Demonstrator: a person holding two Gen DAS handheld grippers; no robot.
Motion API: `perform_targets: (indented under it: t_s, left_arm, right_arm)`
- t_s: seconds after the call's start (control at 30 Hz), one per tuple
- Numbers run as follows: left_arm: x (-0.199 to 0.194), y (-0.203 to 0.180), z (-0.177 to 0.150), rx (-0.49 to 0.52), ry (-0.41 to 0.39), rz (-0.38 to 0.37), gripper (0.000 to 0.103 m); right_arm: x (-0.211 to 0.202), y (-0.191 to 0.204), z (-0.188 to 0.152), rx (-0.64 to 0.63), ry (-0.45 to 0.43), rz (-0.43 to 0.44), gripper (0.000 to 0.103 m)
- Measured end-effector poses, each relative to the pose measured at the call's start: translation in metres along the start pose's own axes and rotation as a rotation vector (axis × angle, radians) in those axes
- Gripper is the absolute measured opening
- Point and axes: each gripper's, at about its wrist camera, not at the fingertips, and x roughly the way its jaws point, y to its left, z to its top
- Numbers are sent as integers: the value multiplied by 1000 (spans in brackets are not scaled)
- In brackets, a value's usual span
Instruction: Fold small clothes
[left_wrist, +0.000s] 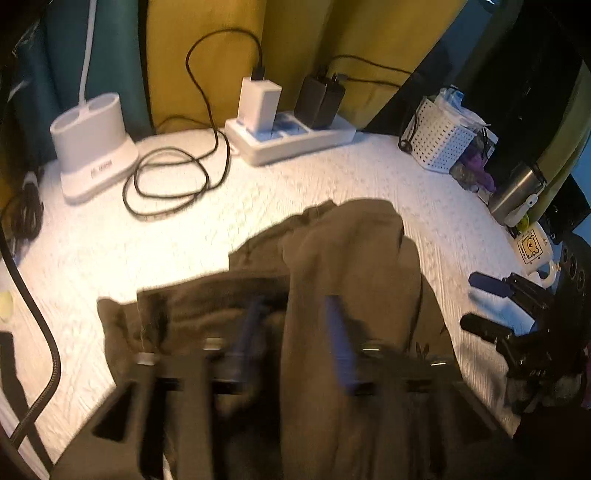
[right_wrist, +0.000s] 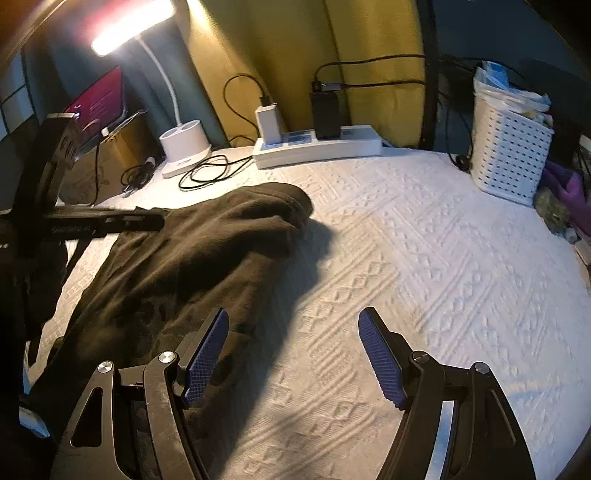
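A dark olive garment lies rumpled on the left half of a table covered by a white embossed cloth, a lit desk lamp glaring over the far-left corner. The right gripper hovers at the near edge with its blue-padded fingers spread wide and holding nothing — its left finger over the garment's near hem, its right over bare cloth.

The left wrist view gives what the right cannot: the left gripper, blurred, with a fold of the garment draped up between and over its fingers; whether the jaws are clamped on it cannot be told. From the right wrist view that gripper appears only as a black bar reaching into the fabric's far-left side.

Along the far edge sit a white power strip with chargers plugged in, a coiled black cable and the lamp's white base; a perforated white basket stands at the far-right corner. Only the left view shows a cartoon-printed mug at the right edge.
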Motion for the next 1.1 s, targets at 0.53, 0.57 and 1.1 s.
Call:
perform_targets:
  t_s: [0.53, 0.57, 1.1]
  left_arm:
    - [-60, -45, 0, 137, -227, 72, 0]
    - [-67, -47, -1, 145, -246, 85, 0]
    - [-24, 35, -31, -23, -120, 113, 1]
  right_arm:
    - [-9, 3, 0, 13, -16, 7, 75]
    - [-9, 6, 1, 8, -18, 10, 75]
    - [44, 20, 38, 28, 4, 109, 75]
